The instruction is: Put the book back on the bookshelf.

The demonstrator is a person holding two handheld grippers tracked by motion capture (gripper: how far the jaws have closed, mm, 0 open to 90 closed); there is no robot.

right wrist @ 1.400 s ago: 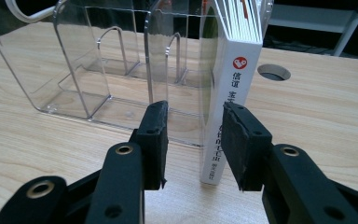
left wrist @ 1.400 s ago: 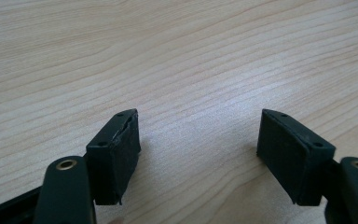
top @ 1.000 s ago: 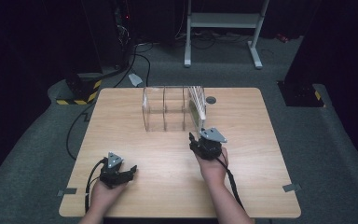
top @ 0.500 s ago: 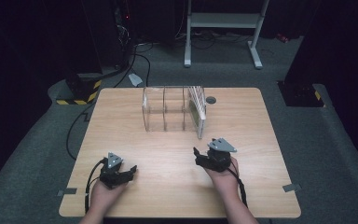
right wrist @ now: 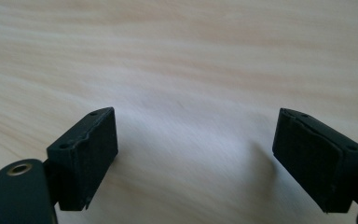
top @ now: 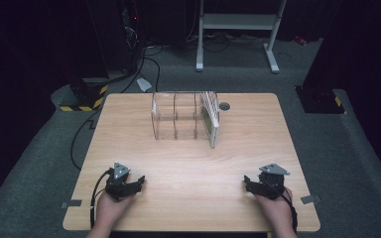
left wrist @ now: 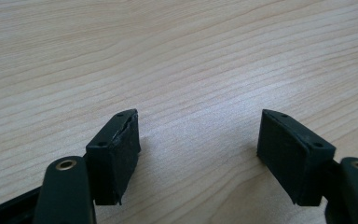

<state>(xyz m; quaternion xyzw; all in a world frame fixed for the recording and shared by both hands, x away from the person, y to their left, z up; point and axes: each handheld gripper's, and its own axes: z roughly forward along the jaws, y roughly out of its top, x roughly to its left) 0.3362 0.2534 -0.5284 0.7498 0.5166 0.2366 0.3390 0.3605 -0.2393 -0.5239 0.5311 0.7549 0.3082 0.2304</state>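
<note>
The left claw [left wrist: 198,149] is held wide open, with bare wood grain seen between its black pads [left wrist: 116,149] and nothing gripped. The right claw [right wrist: 196,154] is likewise spread wide and empty above the pale wooden surface [top: 188,163]. In the high view, the left claw [top: 135,182] is seen near the front left corner of the surface, carried by a hand [top: 110,208] entering from the bottom edge, and the right claw [top: 248,184] near the front right, well apart from it. A clear rack [top: 176,116] holding upright plates [top: 211,114] at its right end is set toward the far middle of the surface, well away from both claws.
</note>
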